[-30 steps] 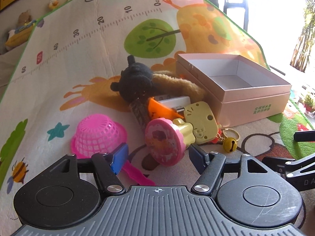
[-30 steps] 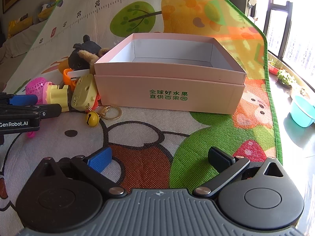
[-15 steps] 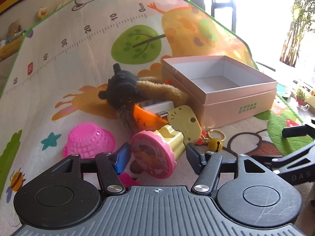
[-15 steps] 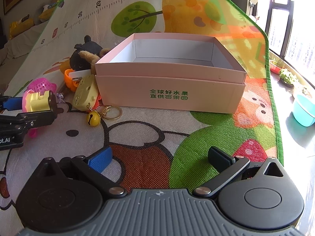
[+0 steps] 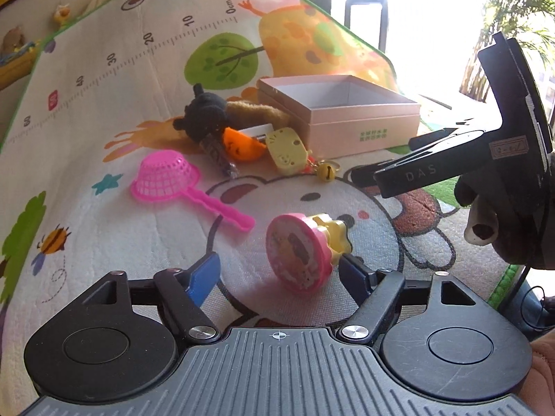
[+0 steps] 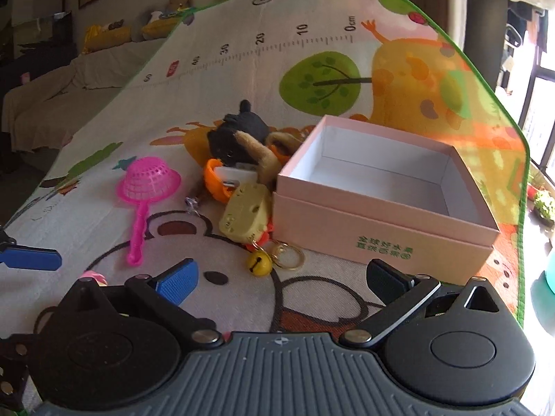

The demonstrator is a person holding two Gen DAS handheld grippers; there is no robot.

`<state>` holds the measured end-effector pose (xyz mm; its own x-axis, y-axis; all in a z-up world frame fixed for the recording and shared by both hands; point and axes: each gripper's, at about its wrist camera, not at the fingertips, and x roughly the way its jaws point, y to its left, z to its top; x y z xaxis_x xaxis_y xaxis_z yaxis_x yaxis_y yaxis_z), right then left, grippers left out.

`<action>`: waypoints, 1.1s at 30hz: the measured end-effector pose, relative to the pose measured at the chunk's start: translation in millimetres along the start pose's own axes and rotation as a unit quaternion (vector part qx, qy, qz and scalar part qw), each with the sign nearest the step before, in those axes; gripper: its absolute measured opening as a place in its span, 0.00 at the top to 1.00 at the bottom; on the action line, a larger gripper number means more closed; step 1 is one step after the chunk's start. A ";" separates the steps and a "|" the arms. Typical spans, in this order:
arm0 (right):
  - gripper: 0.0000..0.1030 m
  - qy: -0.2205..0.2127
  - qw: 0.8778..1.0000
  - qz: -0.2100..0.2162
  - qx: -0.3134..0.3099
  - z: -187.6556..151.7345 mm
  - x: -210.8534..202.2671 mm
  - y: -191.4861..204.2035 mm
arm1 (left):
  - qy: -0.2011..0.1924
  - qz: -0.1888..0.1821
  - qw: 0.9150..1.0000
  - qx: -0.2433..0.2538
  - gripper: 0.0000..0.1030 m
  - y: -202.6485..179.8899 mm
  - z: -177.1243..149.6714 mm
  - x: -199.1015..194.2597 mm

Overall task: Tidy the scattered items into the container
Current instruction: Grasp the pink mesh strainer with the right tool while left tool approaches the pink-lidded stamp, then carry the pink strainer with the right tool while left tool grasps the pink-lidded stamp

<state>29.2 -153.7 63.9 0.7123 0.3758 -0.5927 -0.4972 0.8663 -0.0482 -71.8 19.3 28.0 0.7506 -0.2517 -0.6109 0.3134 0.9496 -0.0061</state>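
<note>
A pink and yellow toy stamp (image 5: 305, 249) lies on the play mat (image 5: 104, 111), touching the right finger of my open left gripper (image 5: 281, 274). The pink open box (image 5: 343, 114) stands empty at the back right; it fills the right of the right wrist view (image 6: 388, 201). Beside it lie a black and brown plush (image 5: 208, 114), an orange toy (image 5: 241, 144), a yellow keychain toy (image 5: 288, 150) with a bell (image 5: 326, 172), and a pink sieve (image 5: 166, 176). My right gripper (image 6: 281, 280) is open and empty above the mat, and shows in the left wrist view (image 5: 451, 159).
The mat's green edge (image 6: 520, 173) runs along the right, with a teal bowl (image 6: 548, 274) beyond it. A covered sofa (image 6: 52, 90) stands at the far left. A pink sieve (image 6: 145, 187) and bell (image 6: 258, 263) lie ahead of the right gripper.
My left gripper drew back from the pile with the stamp and opened; the stamp now lies on the mat. My right gripper rose and moved left, closer to the left one.
</note>
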 end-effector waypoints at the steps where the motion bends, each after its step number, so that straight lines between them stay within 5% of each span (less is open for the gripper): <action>1: 0.09 0.003 1.000 0.022 -0.015 10.5 4.5 7.8 | -0.002 -0.001 1.000 -0.004 0.15 1.4 -0.4 -1.2; 3: 0.27 0.021 0.997 0.066 -0.041 32.4 19.9 24.4 | -0.004 -0.001 1.000 -0.010 0.10 3.1 -1.9 -3.2; 10: 0.30 0.071 0.984 0.142 -0.075 79.8 94.4 67.3 | 0.000 0.006 0.999 -0.040 0.06 9.2 -8.2 -1.9; 15: 0.30 0.099 0.979 0.158 -0.086 87.8 139.7 80.9 | 0.003 -0.002 0.999 -0.047 0.04 19.1 -10.9 -1.3; 17: 0.36 0.102 0.979 0.151 -0.090 86.6 146.3 80.9 | 0.001 -0.010 0.999 -0.044 0.04 19.2 -12.3 -1.5; 26: 0.38 0.019 0.990 0.131 -0.052 83.0 49.0 24.3 | 0.013 -0.050 0.997 -0.052 0.04 15.2 -12.0 2.8; 33: 0.37 0.000 0.998 0.061 0.020 27.9 -30.0 -38.4 | 0.008 -0.075 0.995 -0.058 0.04 7.2 -4.2 3.3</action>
<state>40.8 -189.0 105.9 0.6477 0.4793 -0.5922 -0.5597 0.8267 0.0570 -69.4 26.1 22.6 0.6904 -0.3905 -0.6090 0.3522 0.9167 -0.1886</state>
